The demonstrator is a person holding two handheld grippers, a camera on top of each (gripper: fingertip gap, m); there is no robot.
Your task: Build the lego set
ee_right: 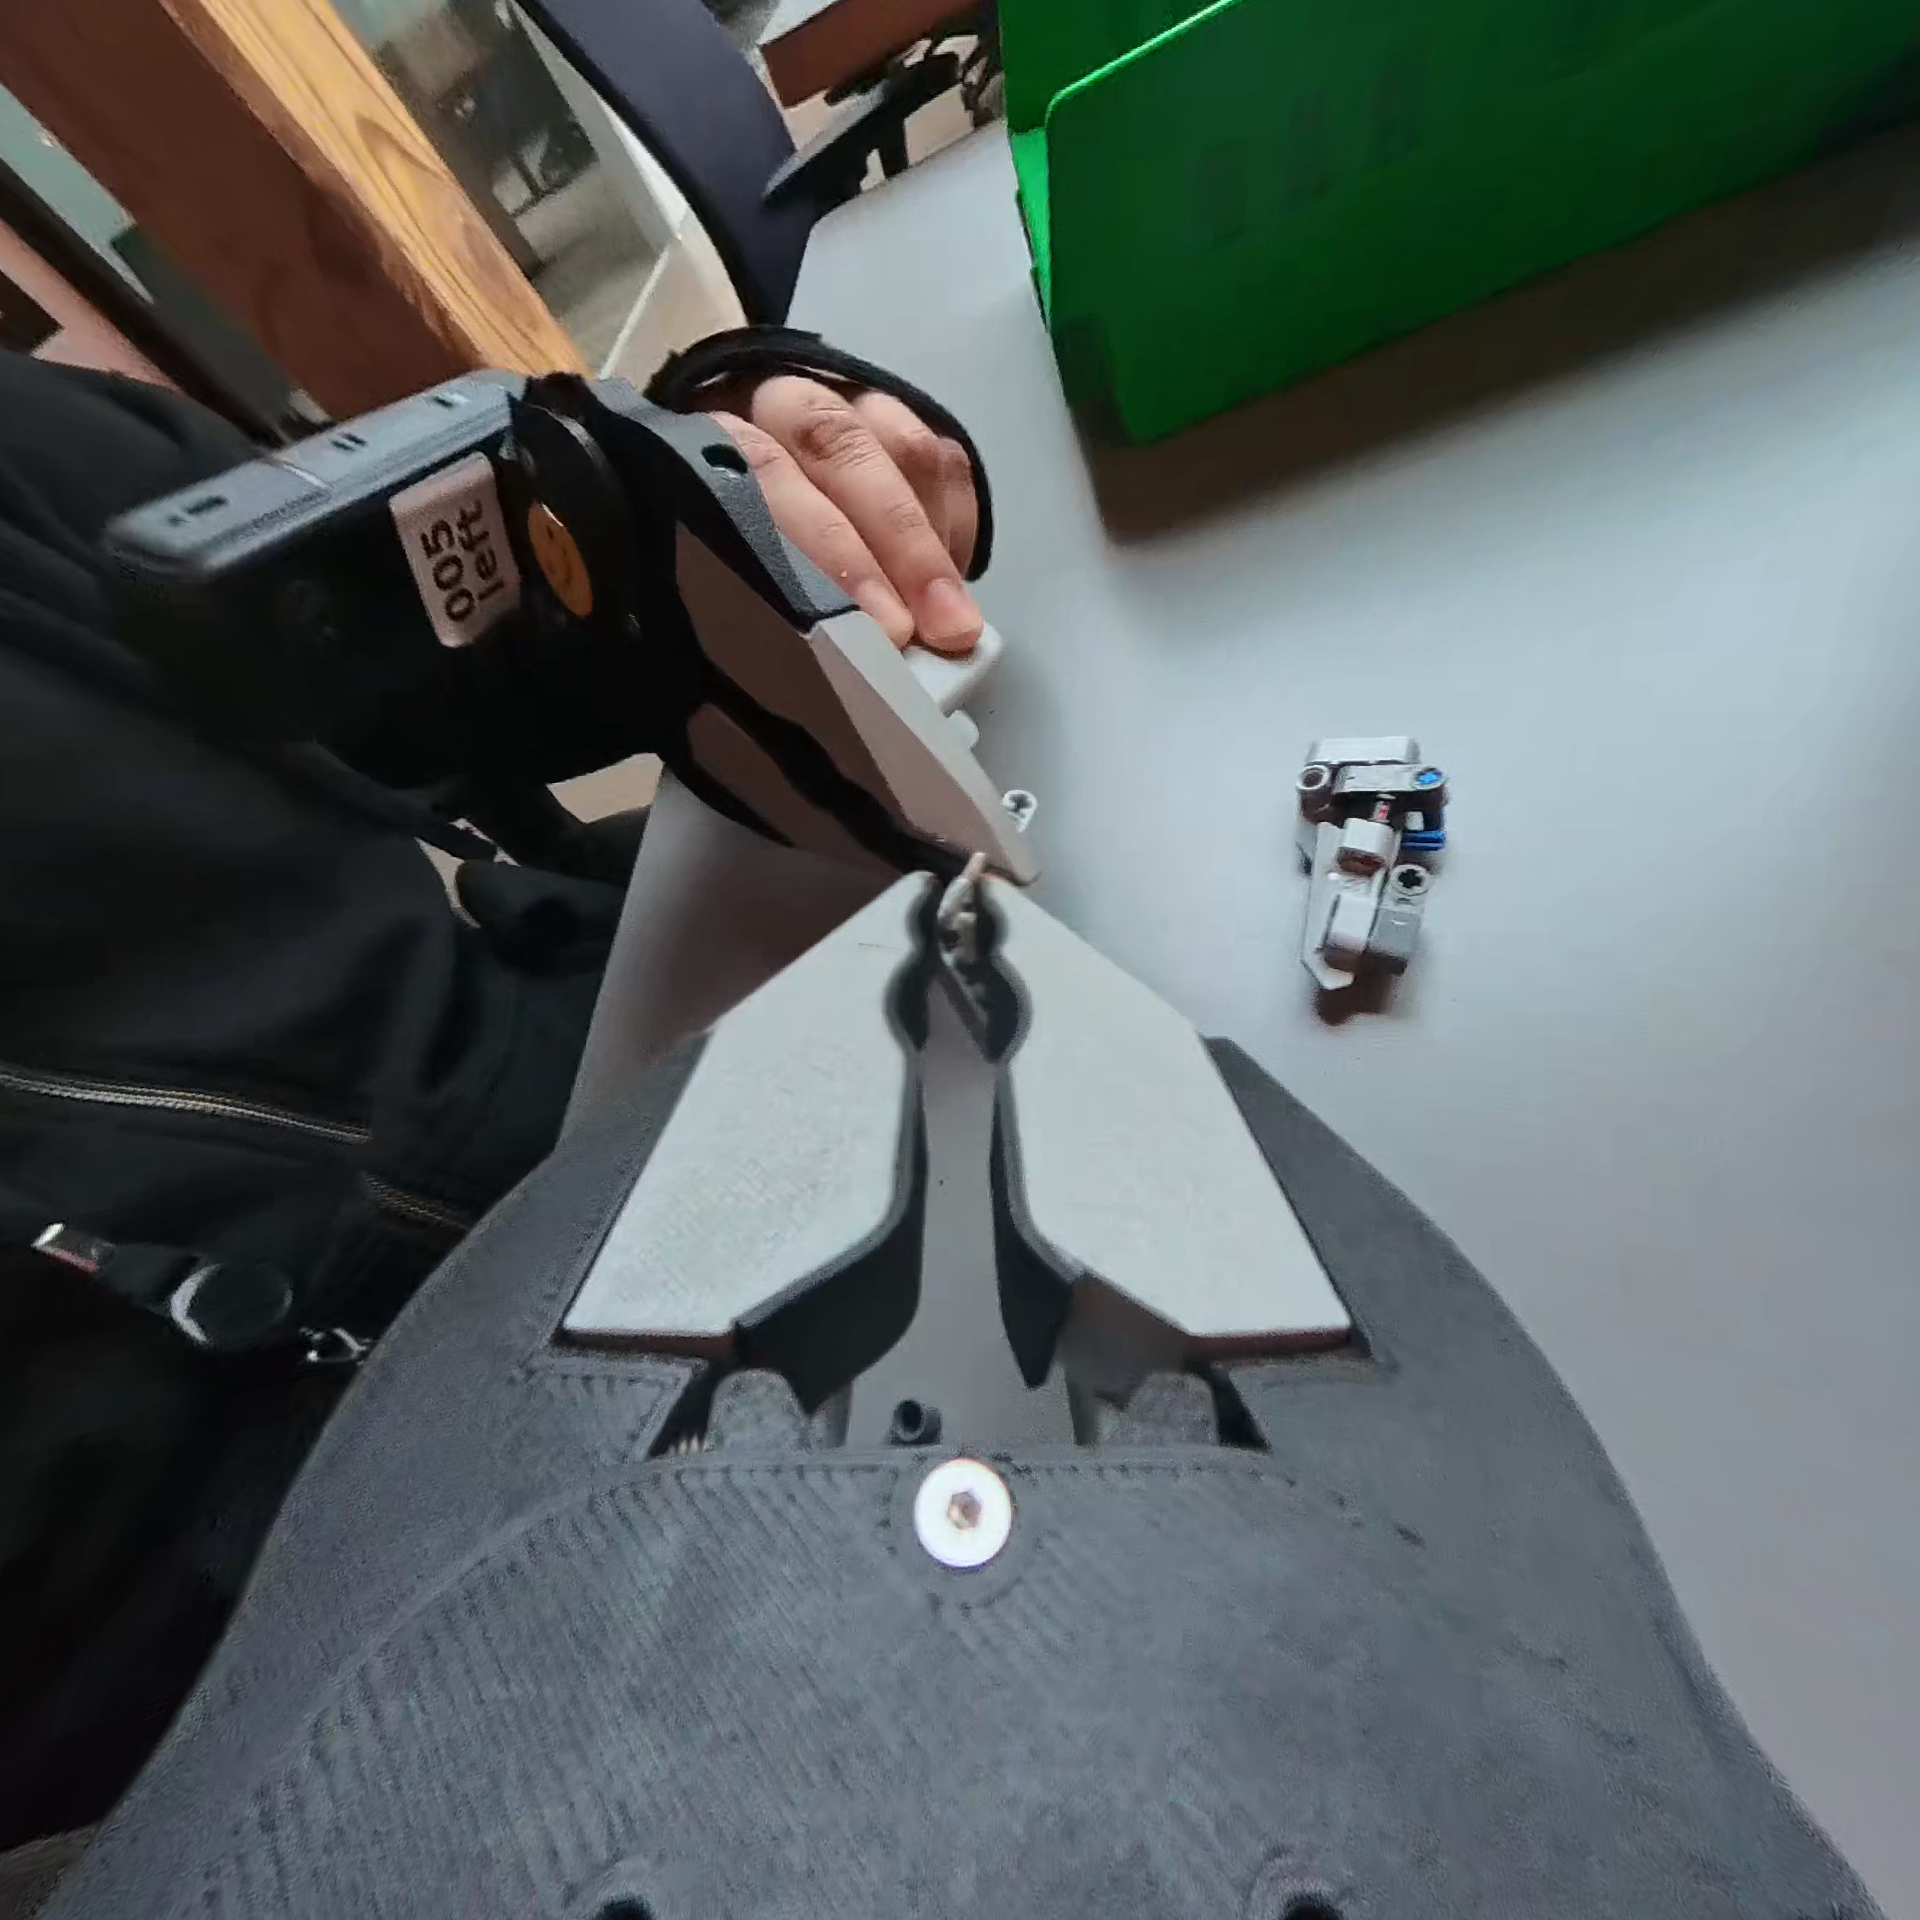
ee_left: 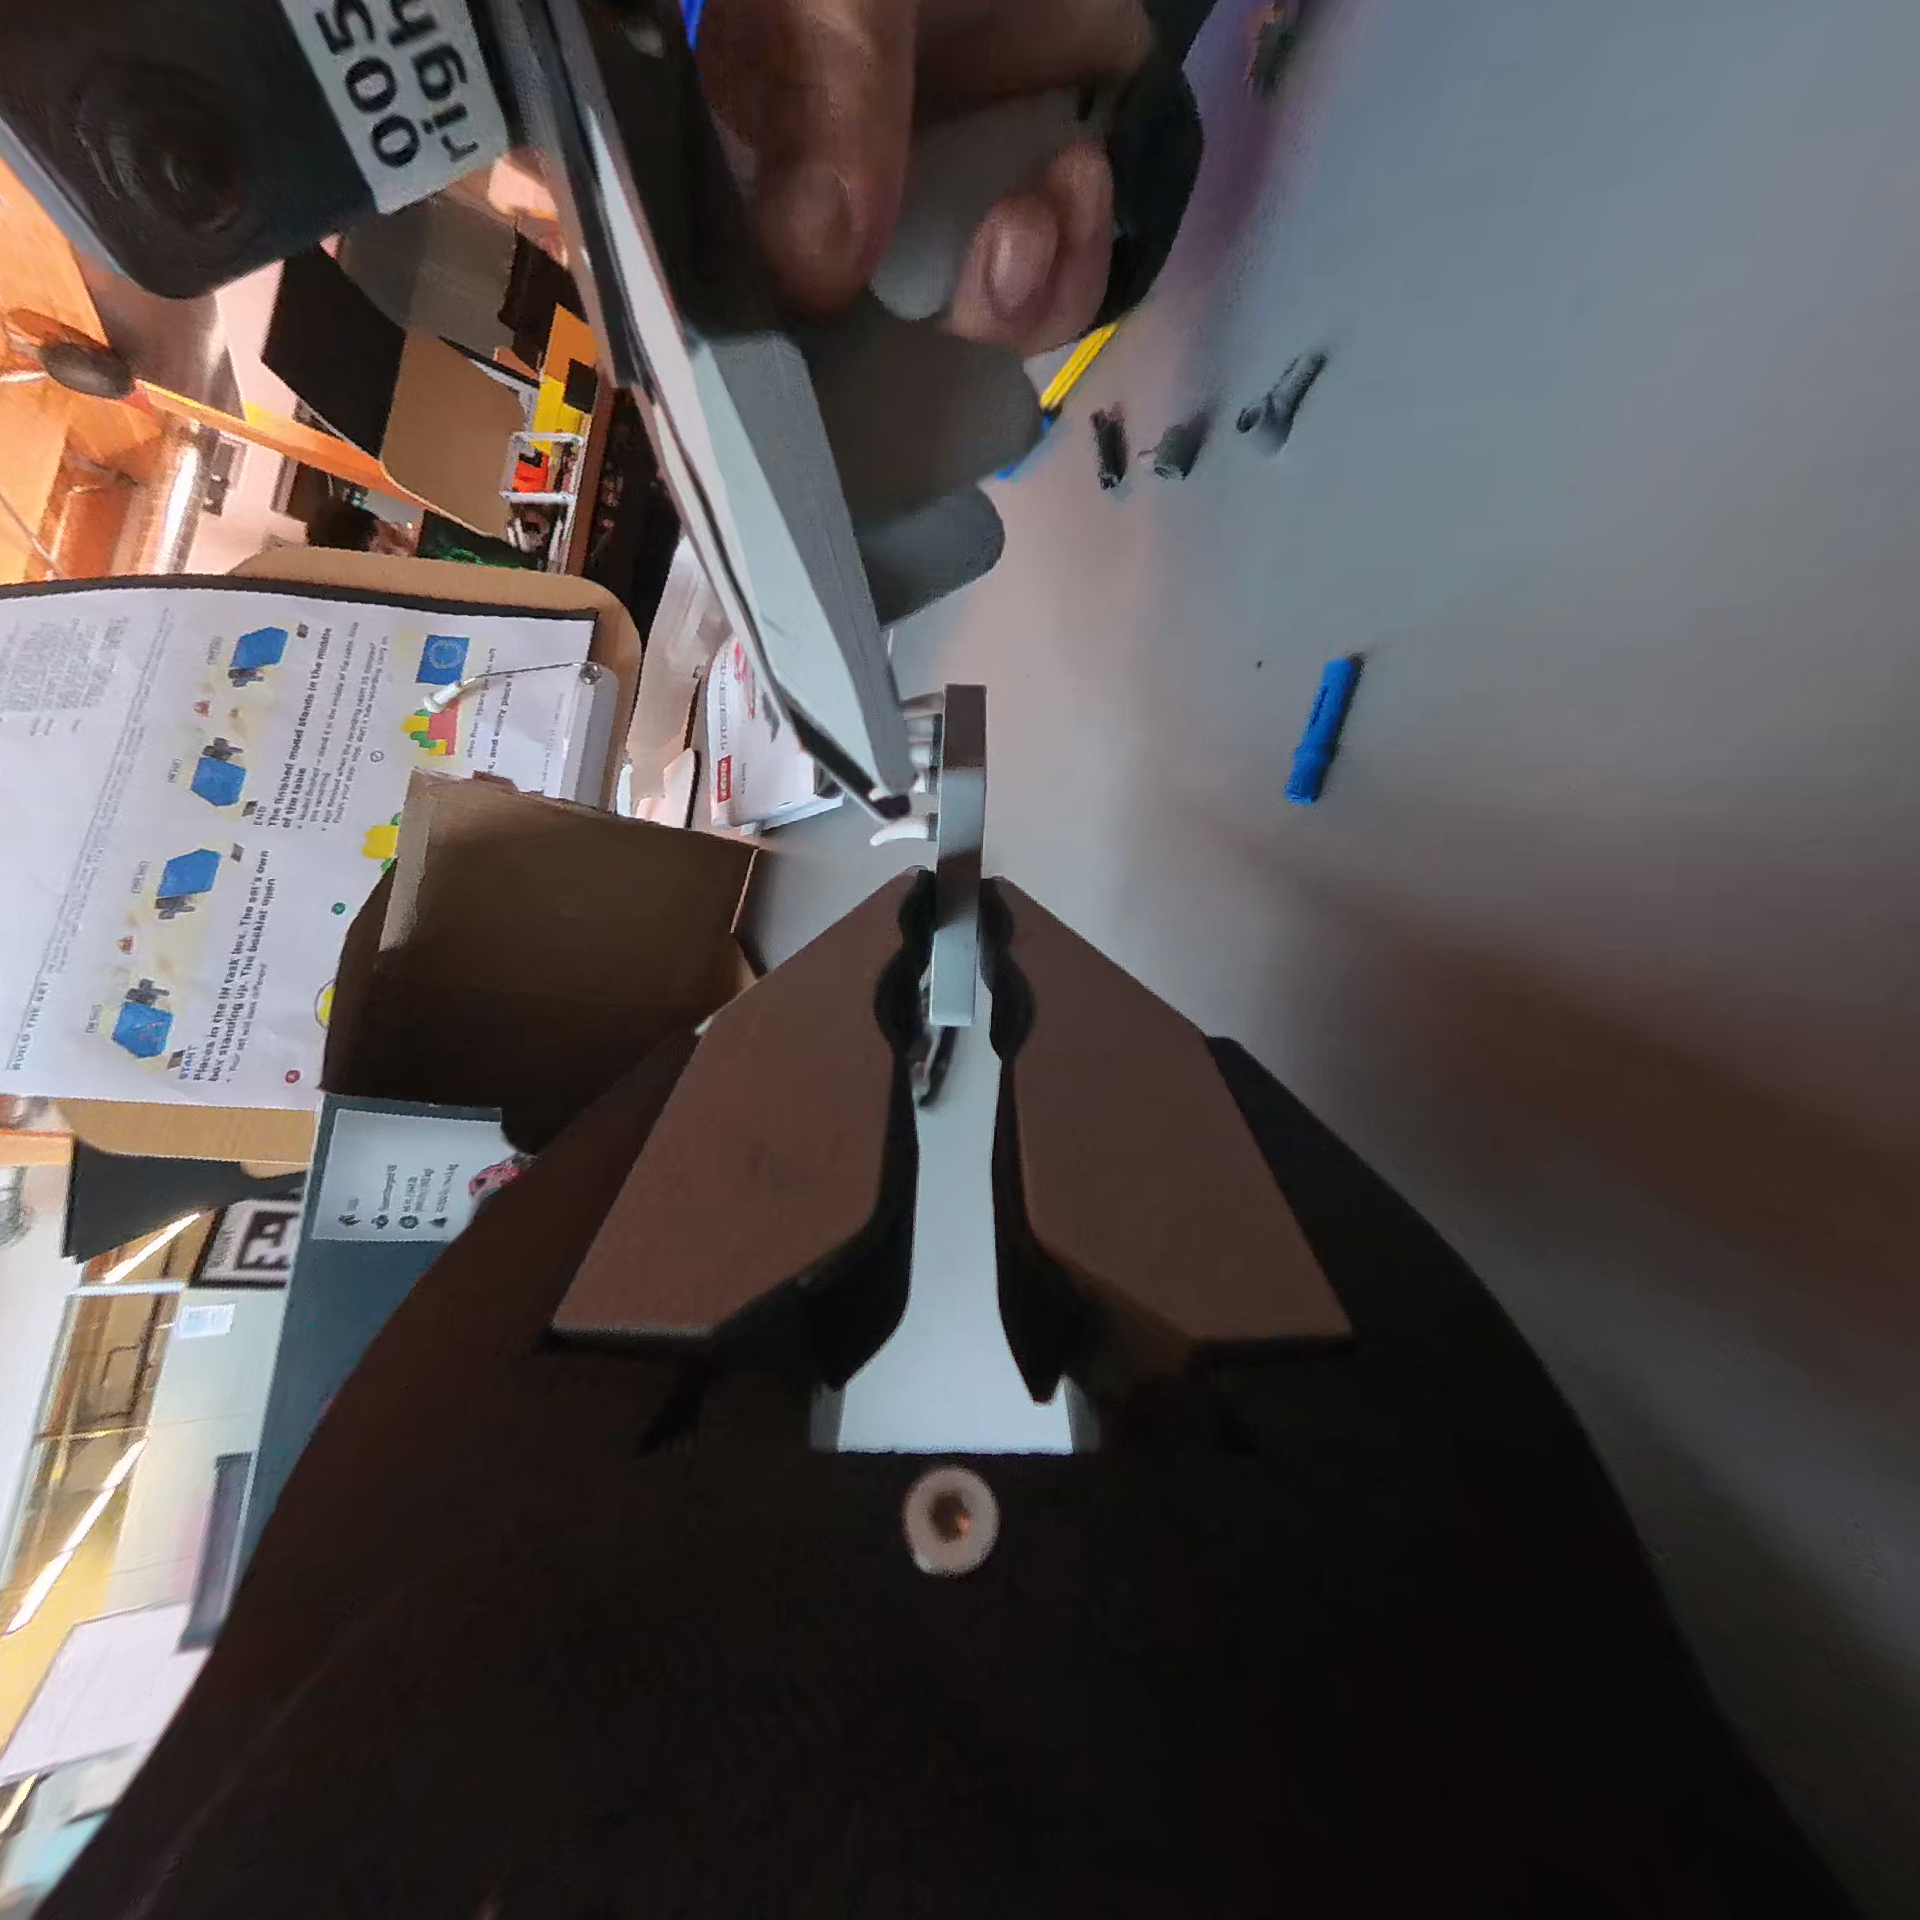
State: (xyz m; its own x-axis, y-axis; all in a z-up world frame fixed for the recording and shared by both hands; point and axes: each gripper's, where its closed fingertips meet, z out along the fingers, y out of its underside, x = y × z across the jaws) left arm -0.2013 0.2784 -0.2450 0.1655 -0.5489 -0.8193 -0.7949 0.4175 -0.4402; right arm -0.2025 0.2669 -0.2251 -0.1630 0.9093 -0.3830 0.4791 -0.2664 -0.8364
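Joining two small parts in mid-air above the grey tabletop (ee_right: 1558,727) is, we judge, the step in hand. Left gripper (ee_left: 954,914): jaws closed on a flat light grey piece (ee_left: 958,831), held edge-on between the tips. Right gripper (ee_right: 961,914): jaws nearly closed on a small part (ee_right: 964,909), pale with dark detail; too hidden and blurred to name. The two grippers meet tip to tip, and in the left wrist view small white prongs (ee_left: 906,805) show just beside the grey piece; whether the parts are already seated we cannot tell. Progress, as a judgement: early to middle. One partly built sub-assembly (ee_right: 1366,862) lies on the tabletop well apart from the grippers, grey and white beams with blue pins and a dark end. Still loose on the tabletop: a blue pin (ee_left: 1322,727) and several dark connectors (ee_left: 1179,449), so a good deal is left. Green box (ee_right: 1455,208) stands behind the sub-assembly; printed instruction sheet (ee_left: 260,831) and open cardboard box (ee_left: 540,935) at the far edge.
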